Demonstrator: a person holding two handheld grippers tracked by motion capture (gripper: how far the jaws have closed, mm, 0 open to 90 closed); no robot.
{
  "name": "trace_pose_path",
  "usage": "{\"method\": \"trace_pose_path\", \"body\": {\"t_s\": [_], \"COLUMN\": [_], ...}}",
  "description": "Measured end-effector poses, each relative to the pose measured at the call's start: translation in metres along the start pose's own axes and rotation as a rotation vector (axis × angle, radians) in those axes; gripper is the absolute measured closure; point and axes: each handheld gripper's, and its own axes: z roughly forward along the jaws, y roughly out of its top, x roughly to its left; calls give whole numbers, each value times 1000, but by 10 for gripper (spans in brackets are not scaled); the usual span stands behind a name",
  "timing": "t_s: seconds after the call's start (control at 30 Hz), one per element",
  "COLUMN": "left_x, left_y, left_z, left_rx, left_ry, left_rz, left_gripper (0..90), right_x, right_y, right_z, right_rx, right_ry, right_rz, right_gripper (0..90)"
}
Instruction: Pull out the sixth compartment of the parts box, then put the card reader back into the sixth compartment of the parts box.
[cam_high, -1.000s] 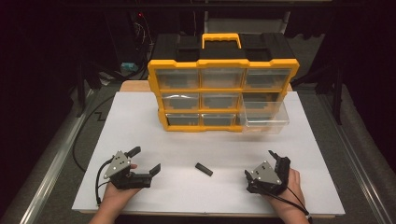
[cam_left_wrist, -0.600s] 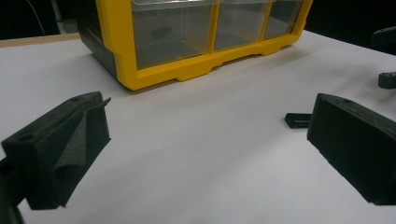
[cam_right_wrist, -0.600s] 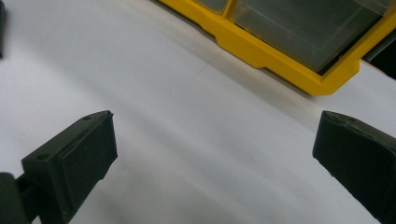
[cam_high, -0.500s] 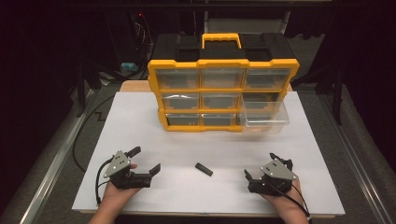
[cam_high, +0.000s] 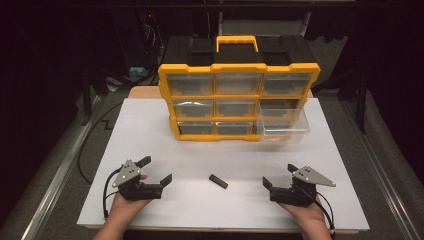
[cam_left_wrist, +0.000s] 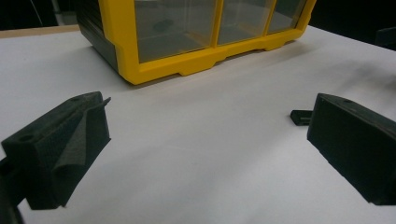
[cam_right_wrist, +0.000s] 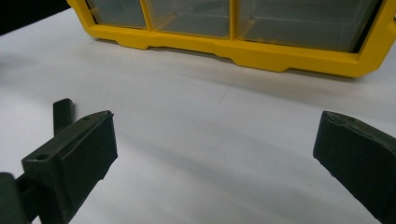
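A small black bar (cam_high: 218, 181) lies flat on the white table (cam_high: 150, 130), near the front and between my two grippers. My left gripper (cam_high: 156, 170) rests at the front left, open and empty, its jaws pointing right toward the bar. In the left gripper view (cam_left_wrist: 205, 140) the bar (cam_left_wrist: 300, 116) peeks out behind the right jaw. My right gripper (cam_high: 279, 175) sits at the front right, also open and empty, jaws pointing left. In the right gripper view (cam_right_wrist: 215, 149) the bar (cam_right_wrist: 62, 113) stands just past the left jaw.
A yellow-framed organizer (cam_high: 239, 100) with clear drawers and a black top stands at the back middle of the table. Its bottom right drawer (cam_high: 283, 126) is pulled out toward me. The same organizer (cam_left_wrist: 187, 46) (cam_right_wrist: 233, 37) fills the top of both gripper views.
My right gripper has swung its jaws from pointing away from me round to the left, toward the black bar. The left gripper and the bar have stayed put.
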Motion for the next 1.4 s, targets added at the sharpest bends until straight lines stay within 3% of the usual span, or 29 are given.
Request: {"method": "trace_pose_path", "body": {"t_s": [0.17,0.63,1.0,1.23,1.4], "left_x": [0,-1,-1,-4,-4], "left_y": [0,0,-1,1,0], "left_z": [0,1,3,-1,-1], "left_rx": [6,11,2,-23,-14], "left_ry": [8,14,6,-11,-18], "left_rz": [-6,2,7,9,18], "left_gripper": [3,4,4,4,4], "right_x": [1,8,9,9,9], "right_y": [-1,1,1,0,0], "right_z": [2,2,6,10,11], "right_rx": [-5,6,70,119,151], "right_ry": [12,-3,-19,-8,9], "right_rz": [2,-56,-89,-106,-108], "right_gripper": [0,0,0,0,0]}}
